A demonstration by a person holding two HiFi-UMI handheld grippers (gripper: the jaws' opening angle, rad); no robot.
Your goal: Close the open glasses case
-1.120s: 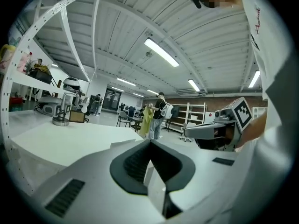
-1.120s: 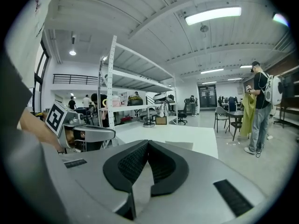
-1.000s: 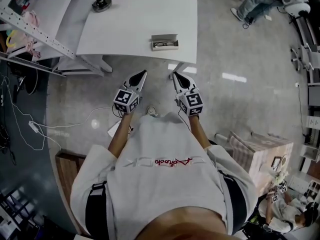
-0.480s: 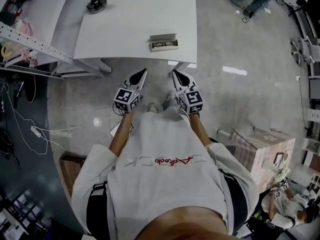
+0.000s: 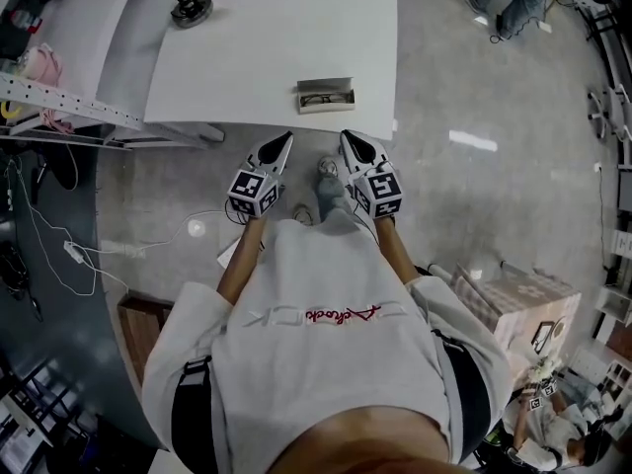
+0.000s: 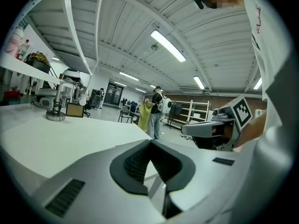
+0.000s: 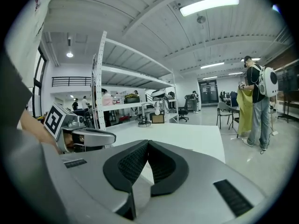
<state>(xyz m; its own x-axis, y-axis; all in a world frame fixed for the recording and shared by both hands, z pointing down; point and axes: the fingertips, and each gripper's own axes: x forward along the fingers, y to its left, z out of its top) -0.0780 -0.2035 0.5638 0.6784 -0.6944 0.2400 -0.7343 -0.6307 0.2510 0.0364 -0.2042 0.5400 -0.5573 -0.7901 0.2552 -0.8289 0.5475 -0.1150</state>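
While the person stands short of a white table (image 5: pixel 257 47), both tools are held low in front of the body, side by side and well apart from the work. On the table the case (image 5: pixel 306 100) lies open close to the near edge, toward the right corner, with glasses (image 5: pixel 326 97) inside and the lid (image 5: pixel 326 84) raised along its far side. That spot near the edge probably keeps it within easy reach from where the person stands.

Seen from the head view, the left gripper (image 5: pixel 279 146) and right gripper (image 5: pixel 353 146) point toward the near edge, their tips over the floor (image 5: pixel 474 196) and not yet over the table. Each gripper view shows its jaws pressed together with nothing between them. Jaws held together suit the job, it seems, since a lid needs a push down rather than a grasp, and a closed tip makes a firm nudging point. Holding the two level and parallel would let one steady the case while the other tips the lid; that is a guess.

A metal stand (image 5: pixel 190 6) sits at the far left corner, well away from the case. Neither gripper view shows the case itself. The closing has not begun.
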